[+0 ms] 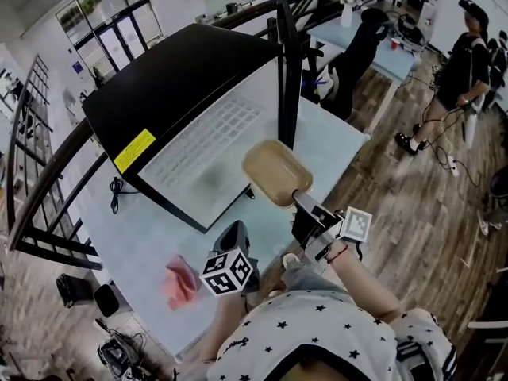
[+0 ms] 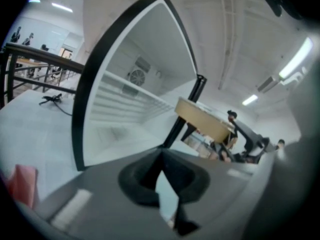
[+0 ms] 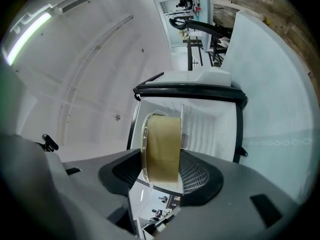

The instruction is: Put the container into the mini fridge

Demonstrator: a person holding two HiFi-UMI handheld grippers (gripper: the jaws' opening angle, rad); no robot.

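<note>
The mini fridge point(image 1: 182, 86) is black with a white inside and stands open on the pale table point(image 1: 143, 236); its wire shelf point(image 1: 208, 137) shows. My right gripper point(image 1: 304, 205) is shut on the rim of a tan, shallow container point(image 1: 276, 173), holding it in the air just in front of the fridge opening. In the right gripper view the container point(image 3: 161, 146) sits on edge between the jaws of the right gripper point(image 3: 159, 178), with the fridge point(image 3: 200, 109) behind it. My left gripper point(image 1: 235, 236) hovers lower over the table, shut point(image 2: 161, 156) and holding nothing; its view shows the container point(image 2: 202, 119) to the right.
A pink cloth point(image 1: 181, 282) lies on the table near its front edge. A black cable point(image 1: 116, 193) lies left of the fridge. A dark railing point(image 1: 48, 181) runs behind the table. A person point(image 1: 464, 66) stands far right on the wood floor, beside a black chair point(image 1: 357, 46).
</note>
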